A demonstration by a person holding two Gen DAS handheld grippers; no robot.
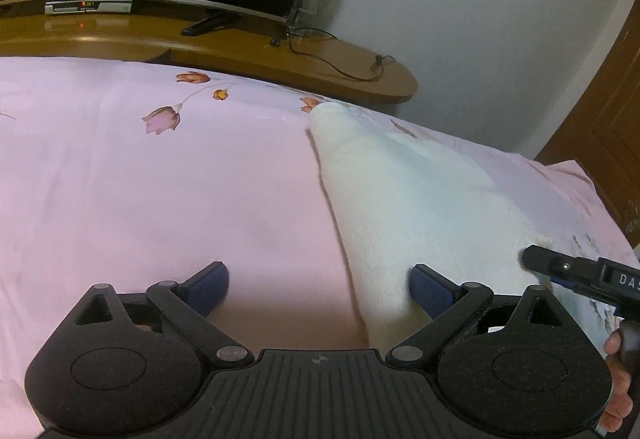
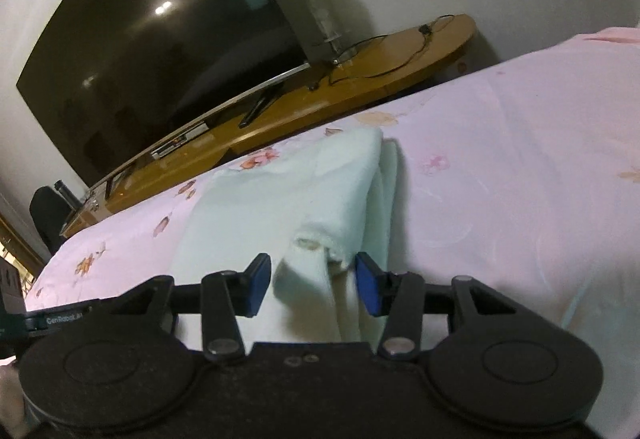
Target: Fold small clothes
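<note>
- Left gripper (image 1: 319,289): jaws apart, low in frame, straddling the garment's (image 1: 400,199) near edge.
- Right gripper (image 2: 311,281): jaws apart around a bunched fold, nothing clamped.
- Garment on bed (image 1: 120,179), centre-right; looks partly folded, more folds probably remain.

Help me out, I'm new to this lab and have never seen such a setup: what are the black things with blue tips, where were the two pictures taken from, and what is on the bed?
No robot arm is here. A person holds a two-finger gripper in each hand, and a wide-angle camera on each looks forward along its fingers. One picture comes from the left gripper, the other from the right gripper. The blue tips are the finger pads.

On the pink flowered bedsheet lies a small white garment, its layers already lying over each other. Both grippers are open and hold nothing yet; the garment's near edge sits between the right gripper's pads. Behind the bed stand a wooden TV stand and a dark television.
</note>
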